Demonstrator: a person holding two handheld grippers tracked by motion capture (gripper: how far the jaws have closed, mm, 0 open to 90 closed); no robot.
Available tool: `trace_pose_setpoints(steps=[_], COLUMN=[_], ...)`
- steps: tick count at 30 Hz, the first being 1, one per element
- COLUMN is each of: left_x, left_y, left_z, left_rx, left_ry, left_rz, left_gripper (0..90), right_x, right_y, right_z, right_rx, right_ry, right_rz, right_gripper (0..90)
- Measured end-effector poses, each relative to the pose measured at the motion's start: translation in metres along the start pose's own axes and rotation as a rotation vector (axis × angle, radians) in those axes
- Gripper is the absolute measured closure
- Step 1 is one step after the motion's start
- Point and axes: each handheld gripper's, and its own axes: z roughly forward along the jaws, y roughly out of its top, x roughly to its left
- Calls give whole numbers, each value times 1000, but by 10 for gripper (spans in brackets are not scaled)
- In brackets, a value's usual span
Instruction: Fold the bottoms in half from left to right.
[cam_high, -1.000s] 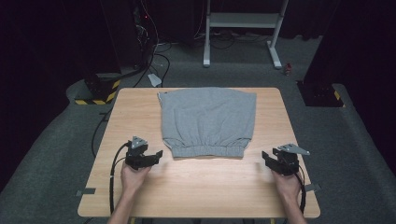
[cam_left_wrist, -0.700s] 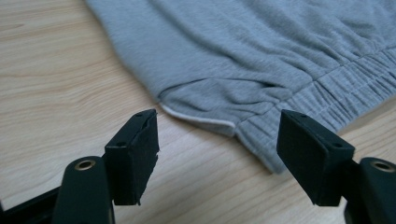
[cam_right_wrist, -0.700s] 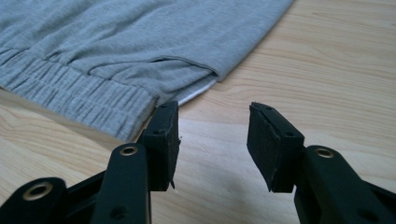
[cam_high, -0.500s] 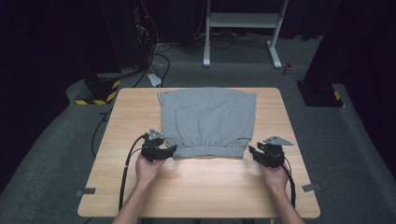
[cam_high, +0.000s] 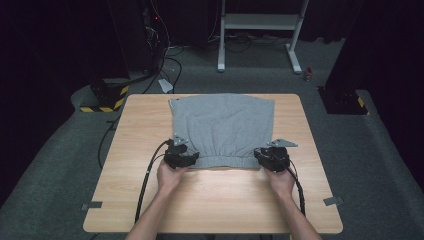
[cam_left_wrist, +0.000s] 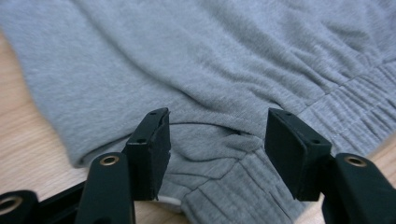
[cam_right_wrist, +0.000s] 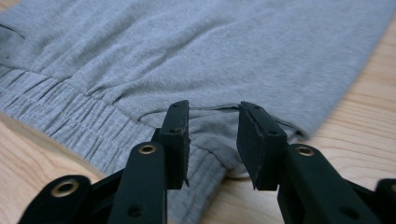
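- the left gripper (cam_left_wrist: 212, 154) sits at the near-left corner of the grey garment (cam_high: 223, 127), jaws spread wide and clamping nothing, with the bunched corner of the ribbed waistband (cam_left_wrist: 243, 186) lying between them.
- the right gripper (cam_right_wrist: 212, 142) sits at the near-right corner, jaws parted more narrowly and not yet clenched, with a fold of cloth between them.
- the step in hand looks like pinching both near corners at once. to do it well, i would push each gripper in until the jaws reach past the thick elastic onto both layers, then close both together so the hem lifts level.
- a shallow bite on the ribbing alone could slip, and catching only the top layer would let the garment open when raised.
- the garment lies flat in the middle of the wooden tabletop (cam_high: 145, 150), reaching to its far edge, with bare wood on either side and towards the person.
- its gathered waistband edge faces the person and its plain straight edge points away; it looks close to square, the waistband running left to right across the tabletop, and the body running front to back.
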Motion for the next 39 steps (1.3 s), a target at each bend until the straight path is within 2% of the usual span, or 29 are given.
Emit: trace_pose_setpoints(steps=[3,7,9,11,14,17,23,39], left_x=[0,0,1,1,1,0,0,-6], left_y=[-3,-5,-6,-8,-9,-10,-15,-23], left_z=[6,8,8,7,7,6,1,-9], left_rx=[34,38,40,36,34,28,30,44], left_ry=[5,6,0,-2,-4,-1,-11,-17], left_rz=[8,6,6,3,9,13,12,27], left_gripper=[434,437,440,440,440,440,440,439], right_x=[4,6,7,9,10,12,14,18], right_y=[1,-2,-3,-4,-4,-6,-9,-20], right_z=[11,19,19,19,18,16,13,2], right_rx=[24,68,78,95,110,109,106,113], right_ry=[-15,-34,-39,-51,-50,-52,-46,-11], right_rz=[-6,-26,-28,-60,-67,-93,-103,-84], right_gripper=[660,661,658,645,639,635,626,591])
